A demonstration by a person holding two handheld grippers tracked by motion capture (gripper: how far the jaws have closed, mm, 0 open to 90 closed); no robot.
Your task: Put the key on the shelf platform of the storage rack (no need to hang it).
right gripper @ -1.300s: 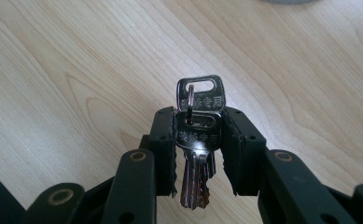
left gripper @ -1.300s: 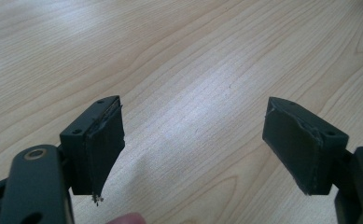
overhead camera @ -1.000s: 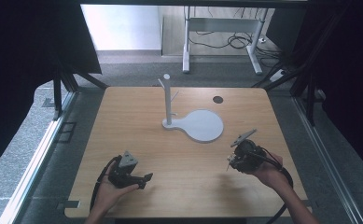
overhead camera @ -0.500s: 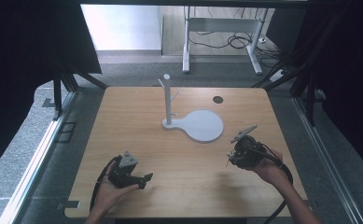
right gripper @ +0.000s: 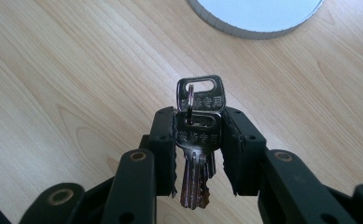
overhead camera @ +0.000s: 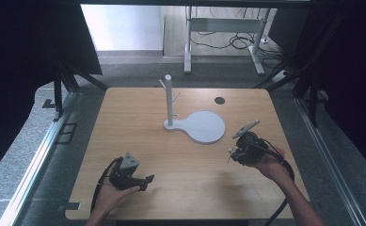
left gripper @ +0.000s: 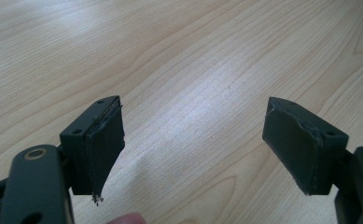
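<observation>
A light wooden bench (overhead camera: 138, 132) carries a white stand (overhead camera: 204, 126) near its middle: a round flat base with an upright post (overhead camera: 168, 99) rising at its left edge, short pegs branching from the post. A small dark round spot (overhead camera: 219, 100) sits in the benchtop to the far right. Beyond the bench, on the floor, stand white desk legs (overhead camera: 187, 52) with cables (overhead camera: 232, 41) lying between them. Black curtains (overhead camera: 25, 61) hang at both sides.

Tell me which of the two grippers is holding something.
The right gripper: its fingers clamp a pair of keys. The left gripper is open over bare table.
</observation>
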